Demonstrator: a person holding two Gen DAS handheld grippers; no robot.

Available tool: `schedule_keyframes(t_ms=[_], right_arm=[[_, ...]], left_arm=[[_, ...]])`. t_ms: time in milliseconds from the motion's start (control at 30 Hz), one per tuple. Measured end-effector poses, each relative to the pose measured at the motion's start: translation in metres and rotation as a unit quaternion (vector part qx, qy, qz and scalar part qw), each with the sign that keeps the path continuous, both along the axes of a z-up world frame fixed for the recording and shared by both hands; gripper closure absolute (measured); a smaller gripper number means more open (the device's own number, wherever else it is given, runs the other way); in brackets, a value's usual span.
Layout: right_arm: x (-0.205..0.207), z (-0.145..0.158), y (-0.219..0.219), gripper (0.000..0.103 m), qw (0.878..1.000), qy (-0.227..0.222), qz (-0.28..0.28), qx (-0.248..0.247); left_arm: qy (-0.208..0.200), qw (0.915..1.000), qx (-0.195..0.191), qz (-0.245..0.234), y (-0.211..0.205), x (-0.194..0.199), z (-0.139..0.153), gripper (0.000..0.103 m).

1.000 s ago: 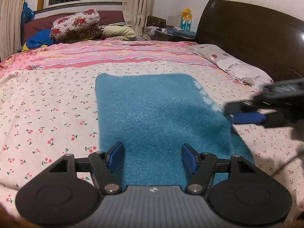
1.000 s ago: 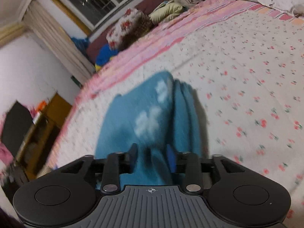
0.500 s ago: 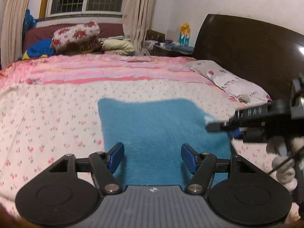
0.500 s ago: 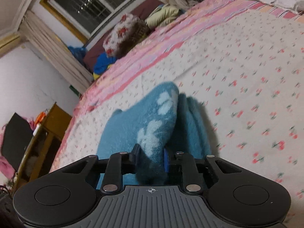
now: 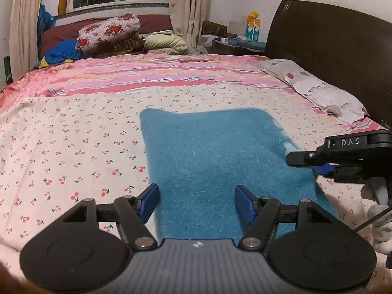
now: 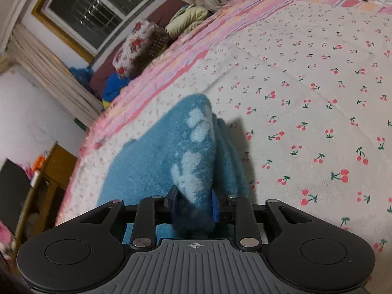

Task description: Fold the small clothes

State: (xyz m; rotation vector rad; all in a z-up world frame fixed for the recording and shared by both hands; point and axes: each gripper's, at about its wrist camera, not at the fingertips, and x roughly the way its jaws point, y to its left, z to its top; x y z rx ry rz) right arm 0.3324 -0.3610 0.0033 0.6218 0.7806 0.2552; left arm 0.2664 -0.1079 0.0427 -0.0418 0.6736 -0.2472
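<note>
A fuzzy blue cloth (image 5: 220, 156) with pale paw prints lies flat on the cherry-print bedsheet (image 5: 73, 147). My left gripper (image 5: 197, 203) is open and empty, hovering over the cloth's near edge. My right gripper (image 6: 194, 205) is shut on the cloth's right edge (image 6: 196, 161) and lifts it into a raised fold. In the left wrist view the right gripper (image 5: 325, 166) shows at the cloth's right side.
A dark headboard (image 5: 330, 56) and a pillow (image 5: 325, 93) lie at the right. Pillows and bedding (image 5: 107, 34) are piled at the far end under a window. A wooden cabinet (image 6: 49, 171) stands beside the bed.
My right gripper closed on the cloth's right edge and raised it. My left gripper stayed open and rose a little above the cloth.
</note>
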Motion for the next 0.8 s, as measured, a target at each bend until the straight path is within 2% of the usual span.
schedule_keyframes(t_ms=[200,300,367,433,533,600,633,800], right_arm=[[-0.016,0.02,0.009,0.072,0.997,-0.047,0.001,-0.066],[-0.03,0.035,0.022,0.072,0.986,-0.1,-0.003,-0.133],[-0.036,0.039,0.032,0.072,0.983,-0.121,0.015,-0.14],[-0.035,0.036,0.04,0.072,0.983,-0.118,0.038,-0.137],[-0.029,0.024,0.05,0.073,0.98,-0.101,0.056,-0.164],[-0.024,0.02,0.051,0.087,0.977,-0.089,0.051,-0.189],[-0.021,0.019,0.05,0.089,0.977,-0.082,0.045,-0.193],[-0.013,0.011,0.053,0.092,0.975,-0.067,0.041,-0.207]], left_arm=[[0.005,0.9998,0.02,0.007,-0.009,0.001,-0.001,0.031],[0.007,0.9996,0.027,0.009,-0.012,0.001,-0.001,0.031],[0.008,0.9994,0.034,0.009,-0.015,0.001,-0.002,0.031],[0.01,0.9992,0.038,0.01,-0.017,0.002,-0.002,0.031],[0.012,0.9991,0.04,0.008,-0.018,0.004,-0.002,0.031],[0.013,0.9991,0.041,0.007,-0.018,0.005,-0.002,0.031],[0.015,0.999,0.043,0.006,-0.018,0.006,-0.002,0.031],[0.019,0.9983,0.055,0.006,-0.023,0.011,-0.003,0.028]])
